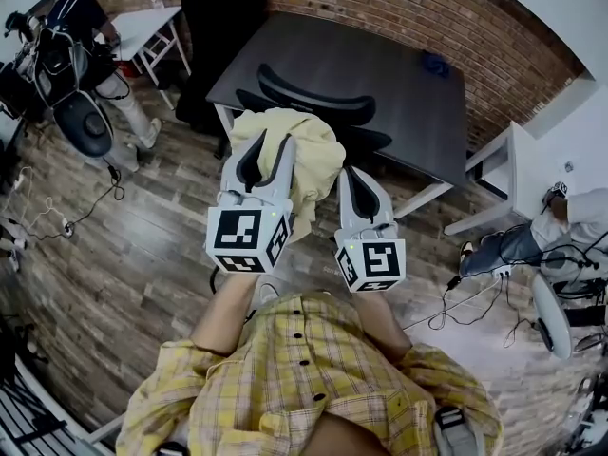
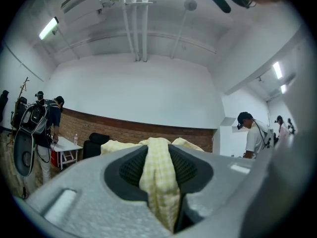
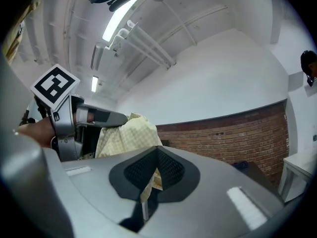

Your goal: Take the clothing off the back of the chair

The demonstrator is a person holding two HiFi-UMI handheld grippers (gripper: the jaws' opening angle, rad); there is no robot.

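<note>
A pale yellow checked garment (image 1: 306,155) is bunched up in the air just in front of the black chair back (image 1: 318,101). My left gripper (image 1: 269,148) is shut on a thick fold of it; the cloth (image 2: 158,175) fills the gap between its jaws. Just to its right, my right gripper (image 1: 354,180) is shut on a thin edge of the same garment (image 3: 147,183). The right gripper view shows the rest of the cloth (image 3: 126,135) hanging beside the left gripper (image 3: 74,120). Most of the chair seat is hidden behind the garment and the grippers.
A dark table (image 1: 399,79) stands behind the chair against a brick wall (image 1: 418,8). A person with a backpack (image 1: 71,41) stands by a white table (image 1: 142,27) at far left. Another person (image 1: 570,221) sits at right. Cables (image 1: 475,297) lie on the wooden floor.
</note>
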